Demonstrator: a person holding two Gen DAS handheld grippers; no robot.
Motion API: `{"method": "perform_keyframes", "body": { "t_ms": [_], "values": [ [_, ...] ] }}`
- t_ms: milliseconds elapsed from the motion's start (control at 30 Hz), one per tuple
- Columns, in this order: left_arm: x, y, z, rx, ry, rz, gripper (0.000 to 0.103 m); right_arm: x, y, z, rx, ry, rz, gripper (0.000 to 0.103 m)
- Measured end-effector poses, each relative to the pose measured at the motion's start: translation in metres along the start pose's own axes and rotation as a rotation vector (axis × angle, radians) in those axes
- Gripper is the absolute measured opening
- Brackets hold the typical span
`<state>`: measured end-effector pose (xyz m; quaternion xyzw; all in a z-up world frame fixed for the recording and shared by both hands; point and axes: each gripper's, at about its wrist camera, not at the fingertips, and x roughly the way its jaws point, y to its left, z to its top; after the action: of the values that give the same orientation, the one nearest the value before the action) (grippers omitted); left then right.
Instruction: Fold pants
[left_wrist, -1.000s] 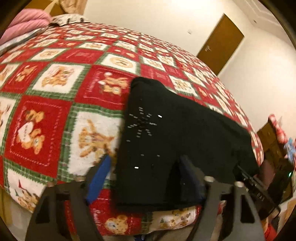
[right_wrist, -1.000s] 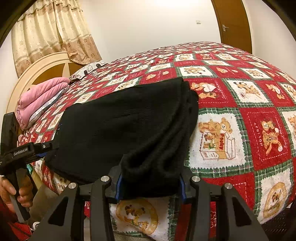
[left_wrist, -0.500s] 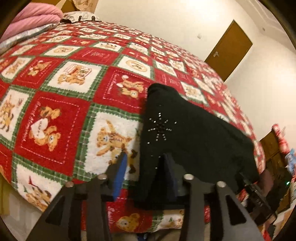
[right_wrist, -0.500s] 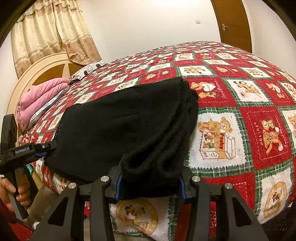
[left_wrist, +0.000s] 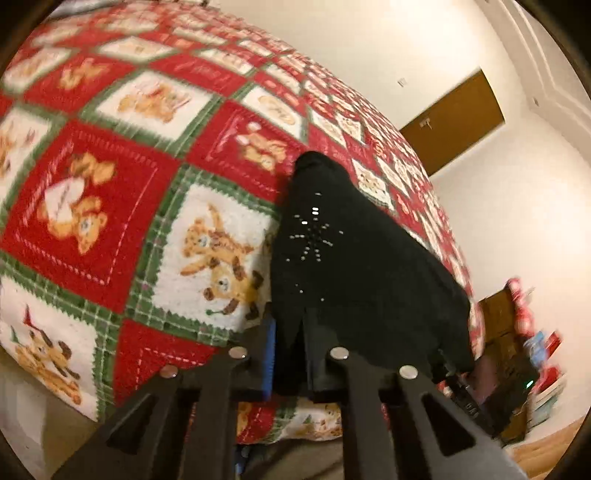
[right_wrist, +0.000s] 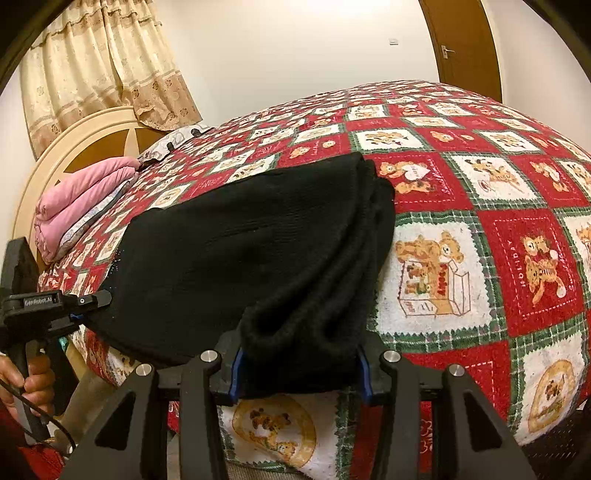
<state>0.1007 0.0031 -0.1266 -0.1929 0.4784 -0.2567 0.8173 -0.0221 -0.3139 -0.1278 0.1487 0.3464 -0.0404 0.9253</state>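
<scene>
Quilt (right_wrist: 480, 221) under pants (right_wrist: 240, 251)

Right gripper (right_wrist: 297, 365): black plastic frame, triangular cut-outs, silver screw heads, blue pads inside fingers (right_wrist: 235, 373). Left gripper (left_wrist: 290, 354): same build; body lettered "GenRobot.AI", black cable near hand (right_wrist: 27, 380).

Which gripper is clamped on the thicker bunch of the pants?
The right gripper: a wide roll of black pants fills its jaws. The left gripper pinches only a thin edge near the sparkly studs.
</scene>
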Motion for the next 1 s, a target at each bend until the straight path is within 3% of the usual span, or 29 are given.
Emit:
{"method": "perform_keyframes", "body": {
  "t_ms": [100, 233, 300, 600, 733, 1000],
  "values": [
    [0.000, -0.042, -0.009, 0.236, -0.051, 0.157, 0.012, 0.000, -0.001, -0.001, 0.007, -0.002, 0.002, 0.047],
    [0.007, -0.069, -0.017, 0.403, -0.073, 0.277, 0.013, 0.000, -0.002, -0.001, 0.008, -0.002, 0.003, 0.047],
    [0.012, -0.069, -0.017, 0.418, -0.058, 0.313, 0.014, 0.000, -0.002, -0.001, 0.007, -0.002, 0.002, 0.047],
    [0.022, -0.056, -0.010, 0.332, -0.036, 0.292, 0.027, 0.000, -0.003, -0.001, 0.010, -0.002, 0.003, 0.048],
    [0.019, -0.060, -0.011, 0.365, -0.048, 0.270, 0.014, -0.001, -0.001, -0.001, 0.008, -0.006, -0.006, 0.048],
    [0.014, -0.072, -0.013, 0.433, -0.083, 0.316, 0.012, -0.010, 0.020, 0.001, -0.112, -0.040, -0.089, 0.037]
  ]
}}
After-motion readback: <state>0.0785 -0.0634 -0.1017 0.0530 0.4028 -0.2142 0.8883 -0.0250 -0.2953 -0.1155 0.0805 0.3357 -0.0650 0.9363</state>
